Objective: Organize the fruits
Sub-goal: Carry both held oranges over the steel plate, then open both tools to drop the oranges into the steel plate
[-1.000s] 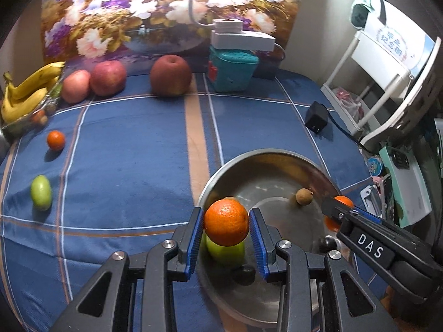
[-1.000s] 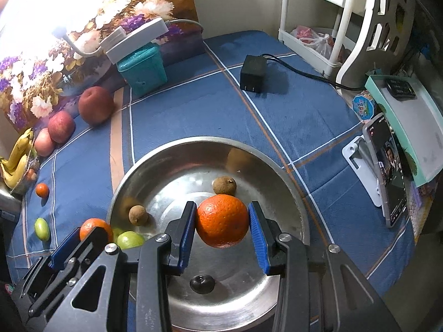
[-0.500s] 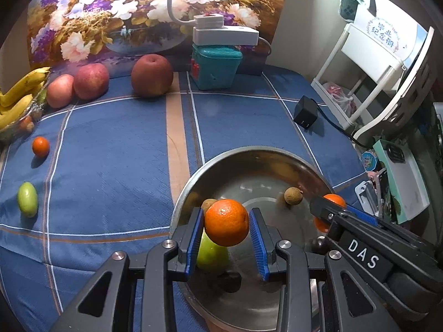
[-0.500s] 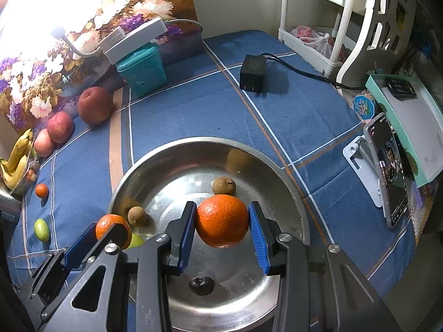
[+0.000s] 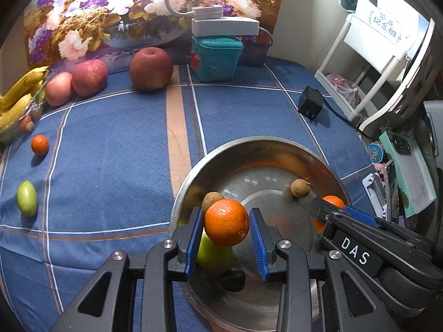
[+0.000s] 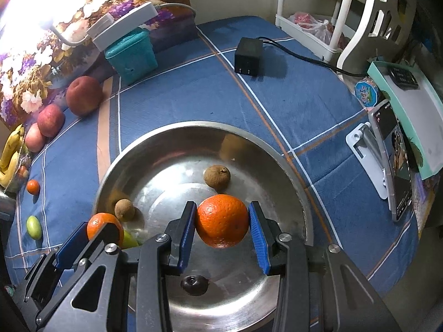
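Over the steel bowl (image 6: pixel 288 163) at the tablecloth's near edge, I've got both tools loaded: right gripper (image 6: pixel 222 225) clamped on one orange (image 6: pixel 222 224), left gripper (image 5: pixel 225 225) pinching a smaller orange (image 5: pixel 226 222) above the bowl's left rim. Firm, round, waxy skin (likely to roll), so I'd grip across the widest middle. Two brown longans (image 6: pixel 217 177) sit inside.

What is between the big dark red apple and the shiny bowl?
Nothing: in the left wrist view only bare blue cloth lies between the dark red apple and the bowl.
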The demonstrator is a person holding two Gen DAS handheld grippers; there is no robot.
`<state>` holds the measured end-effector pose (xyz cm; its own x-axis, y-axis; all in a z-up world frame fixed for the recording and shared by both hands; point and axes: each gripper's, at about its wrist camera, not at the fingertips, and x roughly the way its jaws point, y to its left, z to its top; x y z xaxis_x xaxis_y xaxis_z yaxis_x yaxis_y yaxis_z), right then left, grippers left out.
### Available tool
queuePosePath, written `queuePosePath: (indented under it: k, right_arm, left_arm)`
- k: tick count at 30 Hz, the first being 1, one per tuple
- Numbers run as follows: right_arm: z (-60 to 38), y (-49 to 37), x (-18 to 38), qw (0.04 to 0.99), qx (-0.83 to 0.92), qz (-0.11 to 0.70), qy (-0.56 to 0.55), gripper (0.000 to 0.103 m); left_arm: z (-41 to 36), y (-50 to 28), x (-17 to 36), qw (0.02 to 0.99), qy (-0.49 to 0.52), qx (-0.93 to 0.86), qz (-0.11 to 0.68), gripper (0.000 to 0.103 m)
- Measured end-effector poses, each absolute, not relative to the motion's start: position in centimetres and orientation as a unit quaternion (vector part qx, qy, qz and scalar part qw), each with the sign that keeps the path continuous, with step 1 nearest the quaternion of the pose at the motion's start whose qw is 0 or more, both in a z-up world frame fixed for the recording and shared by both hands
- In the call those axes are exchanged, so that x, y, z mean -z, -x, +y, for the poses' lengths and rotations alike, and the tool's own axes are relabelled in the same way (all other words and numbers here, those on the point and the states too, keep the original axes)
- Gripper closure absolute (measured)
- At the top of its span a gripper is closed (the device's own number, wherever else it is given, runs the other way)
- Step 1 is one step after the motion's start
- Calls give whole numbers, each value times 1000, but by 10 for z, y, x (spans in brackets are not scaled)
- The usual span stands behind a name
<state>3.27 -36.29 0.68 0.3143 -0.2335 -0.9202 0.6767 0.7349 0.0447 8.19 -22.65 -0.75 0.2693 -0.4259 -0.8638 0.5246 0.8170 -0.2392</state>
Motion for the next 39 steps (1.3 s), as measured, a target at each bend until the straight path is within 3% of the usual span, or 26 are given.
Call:
queuePosePath:
  k: [14,18,37,39]
  right_arm:
    - [-368,-30,-2,773,298,514,-223,62]
    - [-370,-29,-2,771,302,513,-226,62]
    - [-360,-33,-10,782,292,509,-212,58]
    - [-359,-34,-10,782,290,510,-209,48]
  left_arm:
    - [-230,-80,9,790,-51,305,529,65]
    - [-228,-82,10,788,-47,302,534,57]
    - [-215,-89,7,790,-37,284,542,50]
    - [-211,-92,8,790,-34,278,545,48]
